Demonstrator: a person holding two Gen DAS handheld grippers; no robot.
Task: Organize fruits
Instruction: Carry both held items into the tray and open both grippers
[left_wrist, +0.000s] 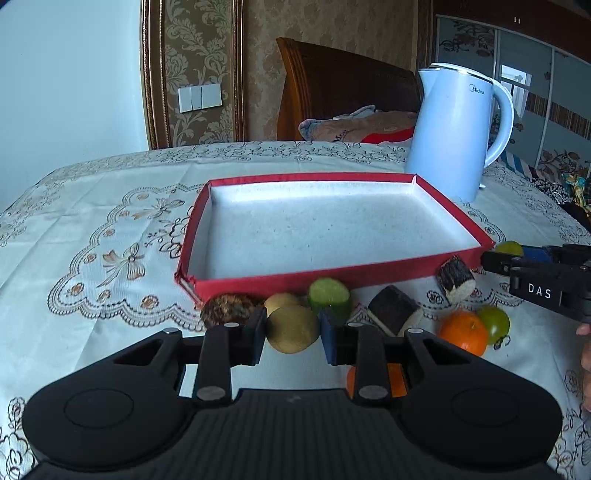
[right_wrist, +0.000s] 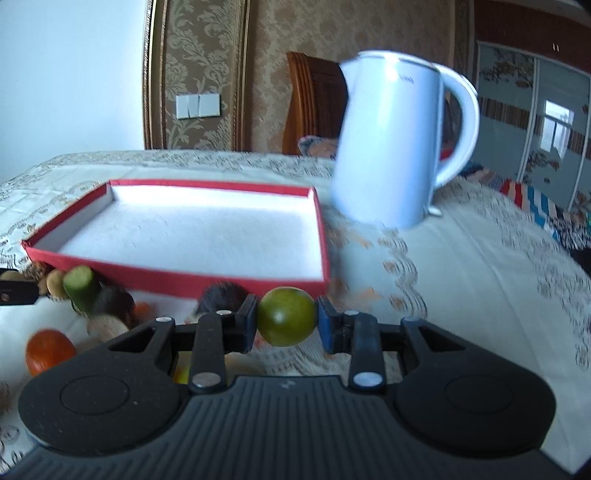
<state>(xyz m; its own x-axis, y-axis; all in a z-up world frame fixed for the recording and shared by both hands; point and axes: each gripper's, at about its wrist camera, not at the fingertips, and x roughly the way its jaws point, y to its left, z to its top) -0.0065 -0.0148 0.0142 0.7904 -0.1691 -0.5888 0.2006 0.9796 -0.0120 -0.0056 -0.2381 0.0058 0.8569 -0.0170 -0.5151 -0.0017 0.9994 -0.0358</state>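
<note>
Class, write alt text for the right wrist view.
The right gripper is shut on a green round fruit, just before the near right corner of an empty red box. A white kettle stands behind.

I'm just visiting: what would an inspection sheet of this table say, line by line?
Surface: table under a cream lace tablecloth.
Job's things: red box, white inside, nothing in it; loose fruit lies in front of it, including an orange, a cut green piece and dark-skinned chunks.
Clutter: white electric kettle behind the box.
Grippers: left tool shut on a yellowish round fruit; right tool shut on a green round fruit.
Cables: nothing seen.
Surroundings: patterned wallpaper, wall switches, wooden headboard, mirrored wardrobe doors.
</note>
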